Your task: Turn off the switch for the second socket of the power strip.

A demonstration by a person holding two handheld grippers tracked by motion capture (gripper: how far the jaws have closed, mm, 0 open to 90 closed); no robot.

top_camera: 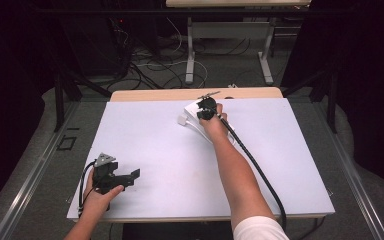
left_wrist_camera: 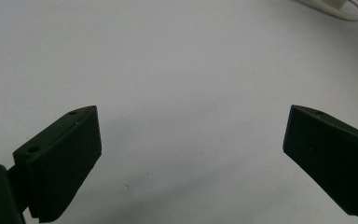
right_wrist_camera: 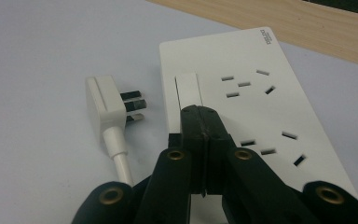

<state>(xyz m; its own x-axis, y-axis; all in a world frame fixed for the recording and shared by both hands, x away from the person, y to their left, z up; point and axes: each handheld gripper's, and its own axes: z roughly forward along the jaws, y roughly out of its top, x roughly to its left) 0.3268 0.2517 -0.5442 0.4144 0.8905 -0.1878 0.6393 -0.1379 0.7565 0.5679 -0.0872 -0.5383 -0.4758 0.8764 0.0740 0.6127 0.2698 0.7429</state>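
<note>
The left gripper [top_camera: 130, 176] rests near the table's [top_camera: 155, 135] front-left corner, jaws spread wide. Farther right, near the far edge, a white plug [right_wrist_camera: 106, 106] lies beside a power strip [right_wrist_camera: 261, 112]. The right gripper [right_wrist_camera: 204, 122], jaws pressed together, seems to touch its switch [right_wrist_camera: 188, 89].

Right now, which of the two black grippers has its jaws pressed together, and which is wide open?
The right gripper, far across the table over the white power strip, has its jaws together. The left gripper, near the table's front edge, stands wide open over bare surface.
</note>
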